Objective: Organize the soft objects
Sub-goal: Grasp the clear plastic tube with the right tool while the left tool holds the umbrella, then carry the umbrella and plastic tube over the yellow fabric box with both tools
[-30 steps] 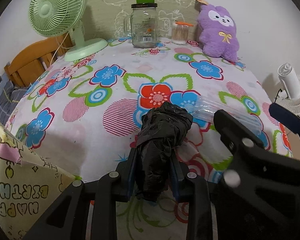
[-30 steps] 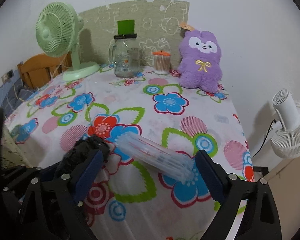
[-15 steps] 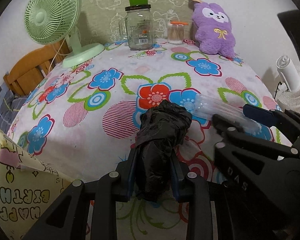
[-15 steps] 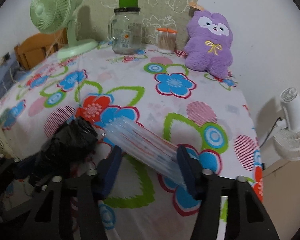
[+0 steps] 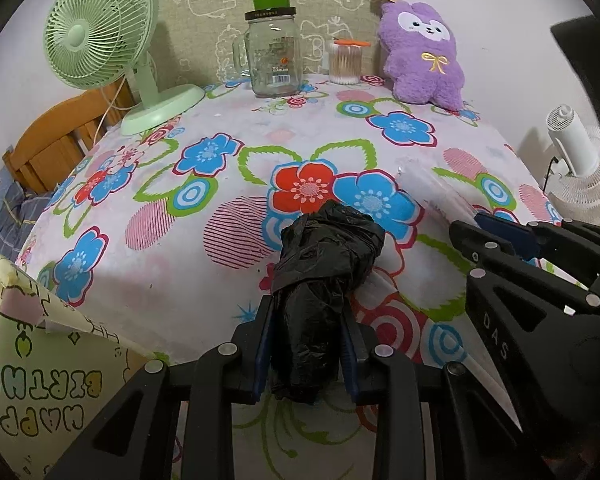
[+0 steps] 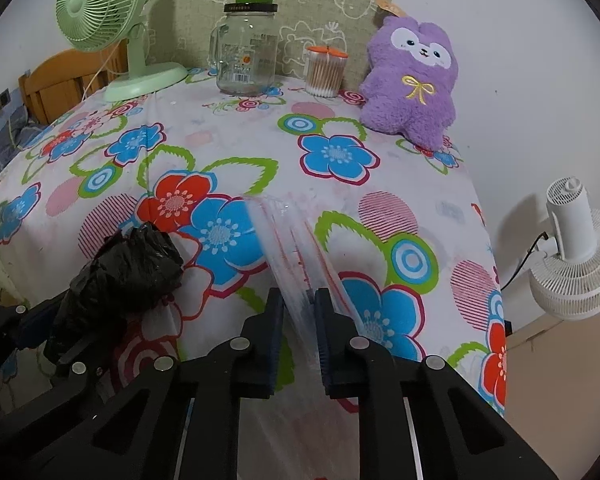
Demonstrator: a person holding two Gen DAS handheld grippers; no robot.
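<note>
Left gripper (image 5: pixel 306 344) clamped tight on crumpled black plastic bag (image 5: pixel 320 280), glossy, wrinkled, bulging out ahead of the pads. Right gripper (image 6: pixel 298 332) just closing, pads now pinching a clear plastic roll (image 6: pixel 292 248) with red print, flattened between them, sticking out ahead over the near table edge. Bag just left of the roll, close beside it.

Ahead of both: open stretch of flowered tablecloth (image 6: pixel 228 140), smooth, nothing on it until the far edge. Cloth drops off right of the right gripper; white fan (image 6: pixel 576 248) on the floor beyond that edge.

Left view only: yellow birthday-print paper (image 5: pixel 36 364) down-left, right gripper's black body at right.

Far edge, left to right: green desk fan (image 5: pixel 100 32), glass jar (image 5: pixel 274 60), cotton swab tub (image 5: pixel 345 62), fuzzy purple plush (image 6: pixel 414 80) against the wall.
</note>
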